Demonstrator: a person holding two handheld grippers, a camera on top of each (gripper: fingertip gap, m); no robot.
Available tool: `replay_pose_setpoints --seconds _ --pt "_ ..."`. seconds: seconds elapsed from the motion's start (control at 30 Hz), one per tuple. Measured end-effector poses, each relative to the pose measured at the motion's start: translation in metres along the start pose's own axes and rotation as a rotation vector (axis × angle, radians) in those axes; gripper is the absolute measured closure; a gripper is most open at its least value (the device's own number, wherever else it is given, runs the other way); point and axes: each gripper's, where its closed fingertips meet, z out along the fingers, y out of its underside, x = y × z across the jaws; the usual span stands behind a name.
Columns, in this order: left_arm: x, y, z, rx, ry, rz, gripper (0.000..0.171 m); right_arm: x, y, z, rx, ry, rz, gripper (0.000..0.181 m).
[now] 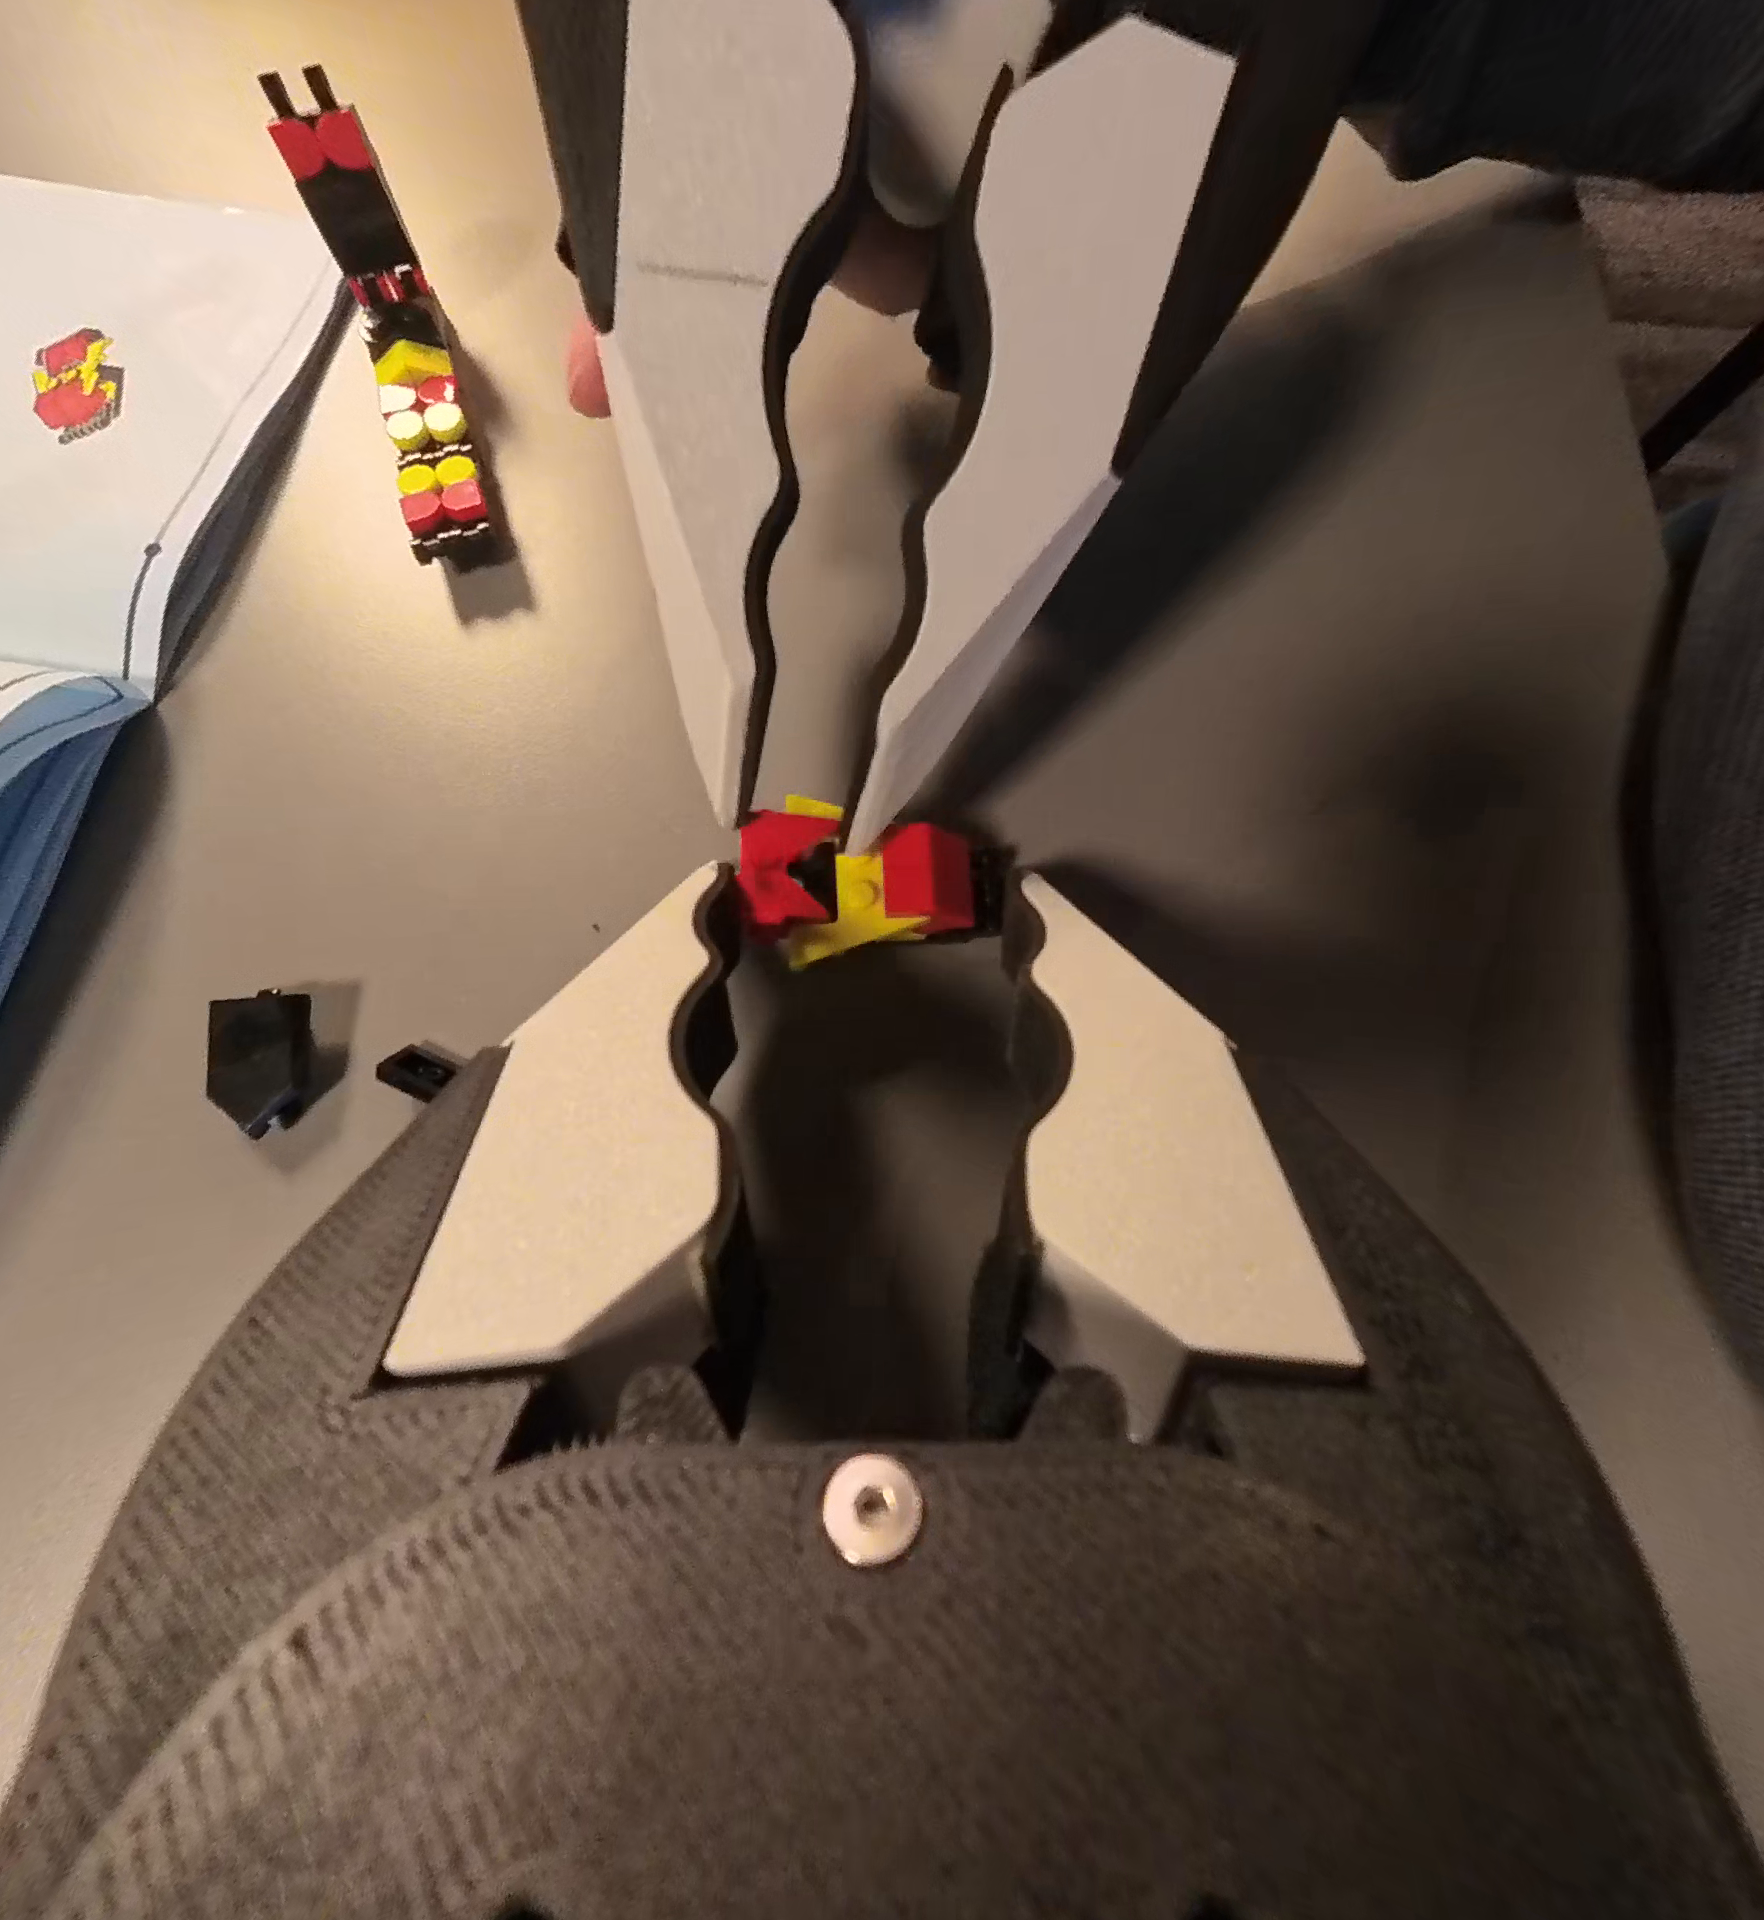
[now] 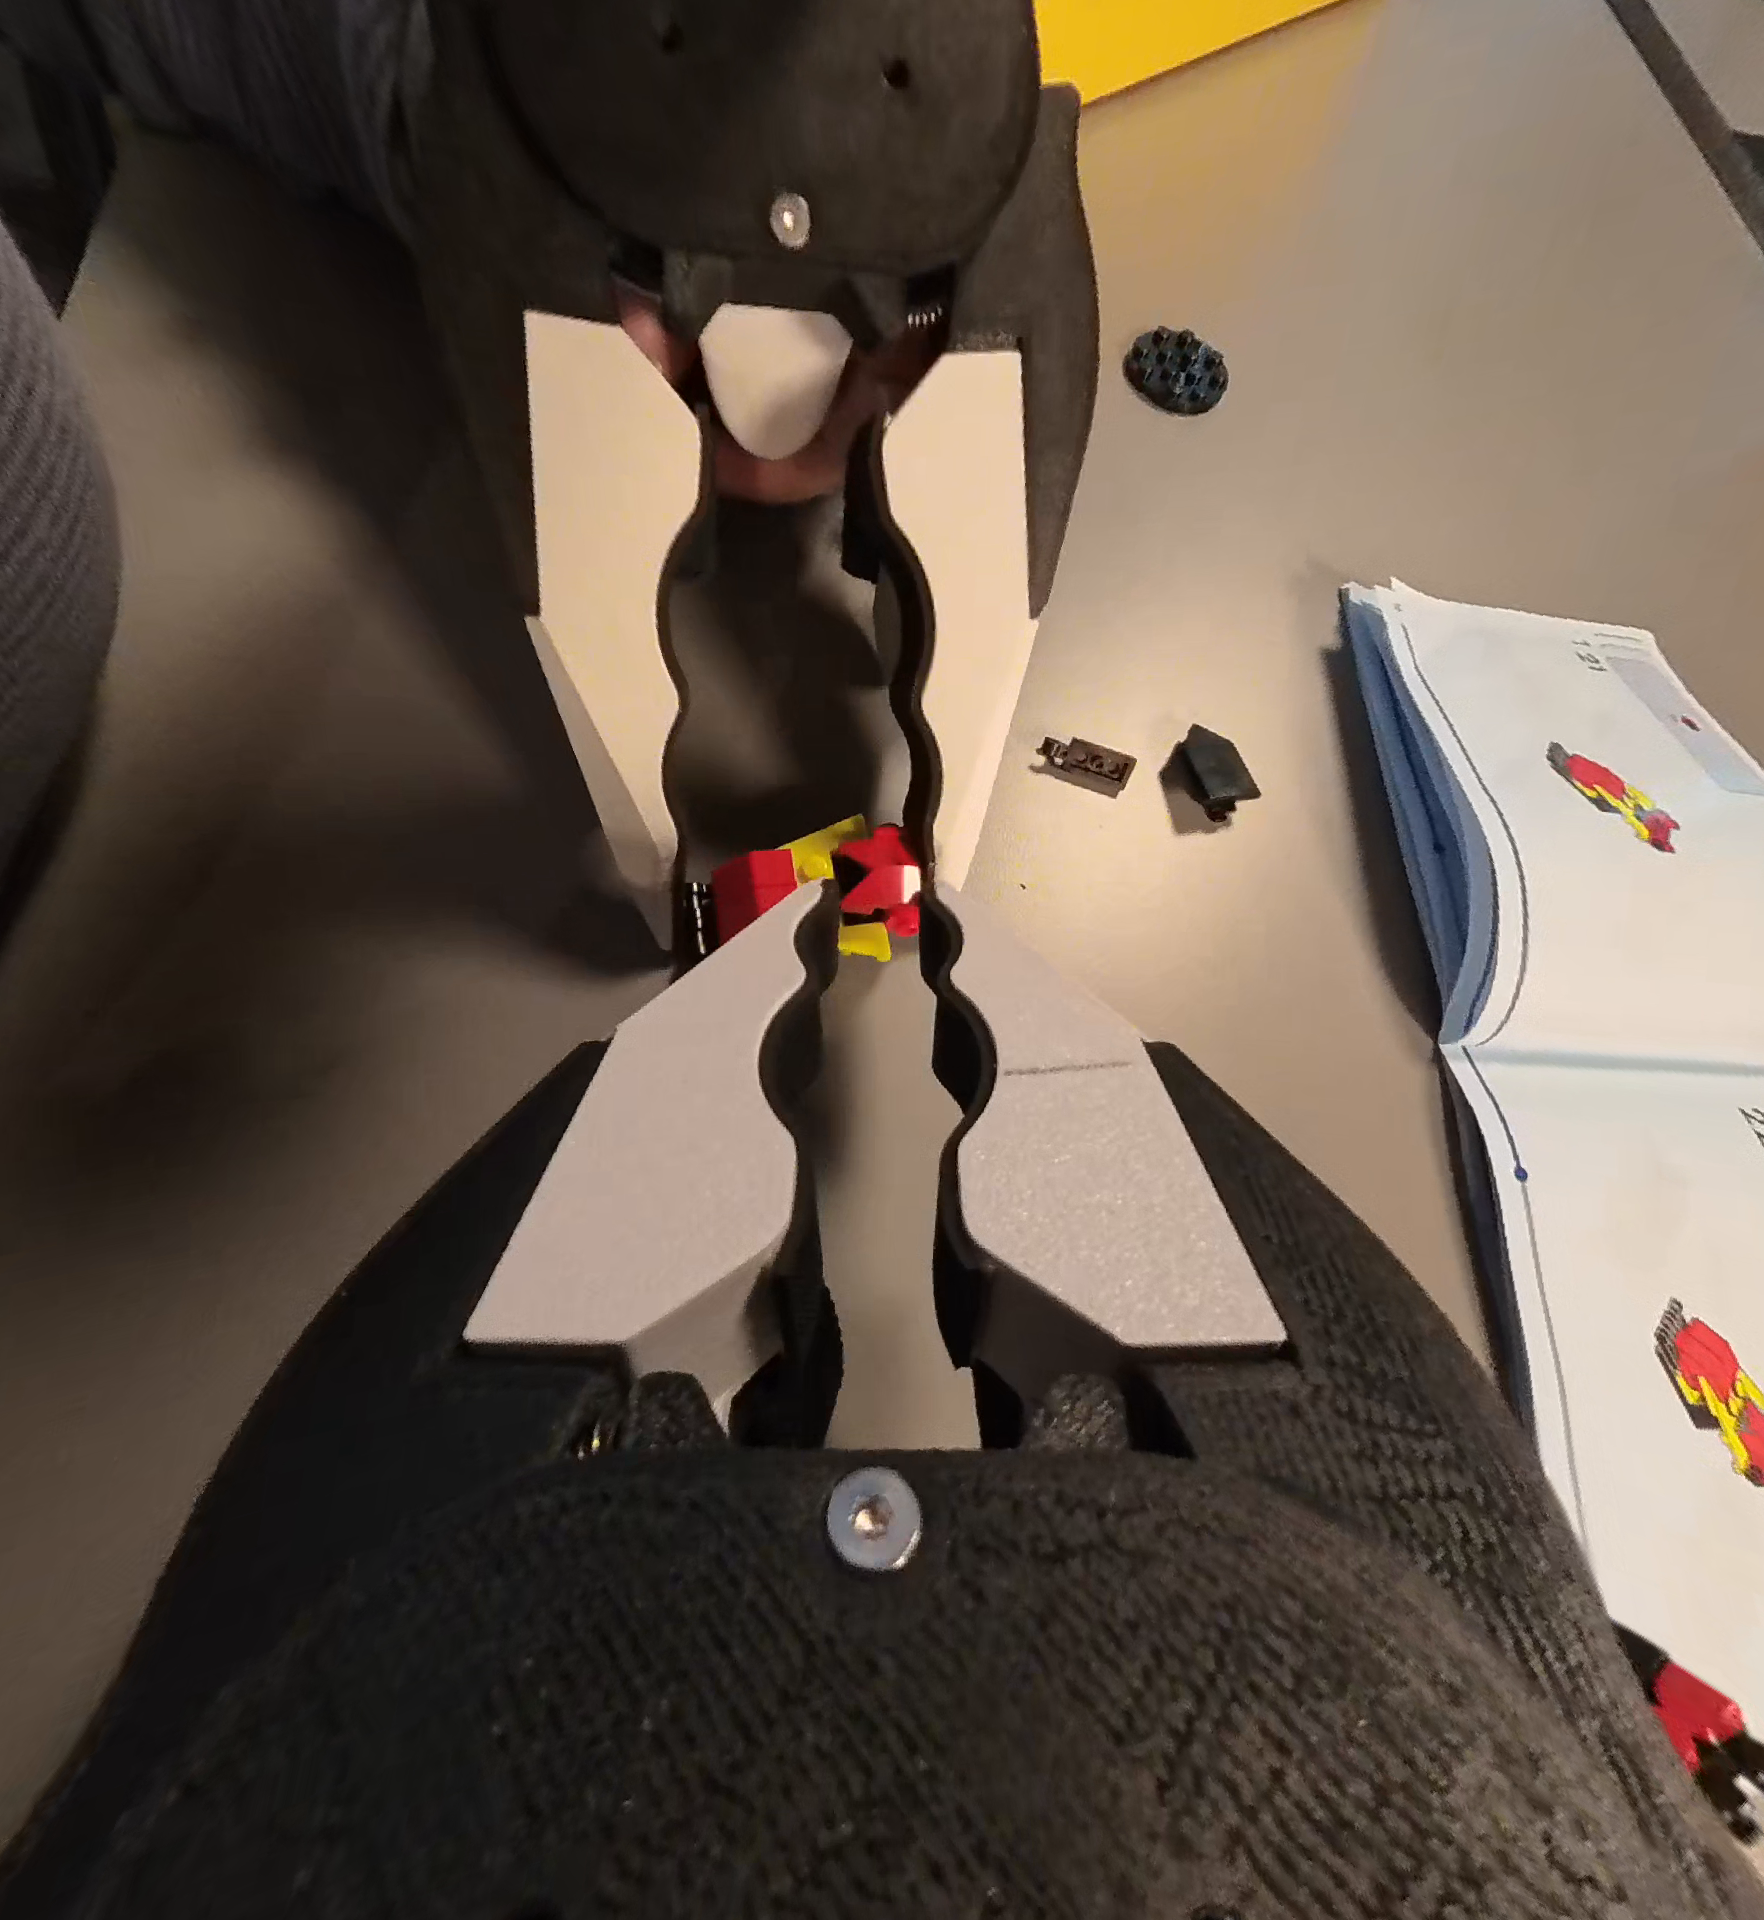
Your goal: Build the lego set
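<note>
A small red, yellow and black lego assembly (image 1: pixel 925 873) hangs above the table between both grippers. My left gripper (image 1: pixel 867 894) is shut on it, with one fingertip at each end of the assembly. My right gripper (image 1: pixel 800 826) comes in from the opposite side and is shut on the red piece (image 1: pixel 769 883) at one end. In the right wrist view, my right gripper (image 2: pixel 873 899) pinches that red piece (image 2: pixel 883 868). The left gripper (image 2: pixel 805 899) spans the whole assembly (image 2: pixel 753 878).
A long black, red and yellow build (image 1: pixel 421 405) lies beside the open instruction booklet (image 1: pixel 78 416), also seen in the right wrist view (image 2: pixel 1636 935). A black slope piece (image 1: pixel 254 1049) and small black plate (image 1: pixel 419 1068) lie loose. A round black piece (image 2: pixel 1174 372) sits farther off. The grippers are tip to tip, or close to it.
</note>
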Motion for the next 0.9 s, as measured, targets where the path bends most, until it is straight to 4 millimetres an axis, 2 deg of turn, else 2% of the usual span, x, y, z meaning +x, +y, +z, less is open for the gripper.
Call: replay_pose_setpoints --seconds 0.67,0.9 --pt "0.000 0.000 0.000 0.000 0.000 0.000 0.121 0.001 0.001 0.000 -0.030 0.018 -0.022 0.166" --pt "0.000 0.000 0.000 0.000 0.000 0.000 0.121 0.004 0.001 -0.013 0.007 0.094 -0.085 0.158"
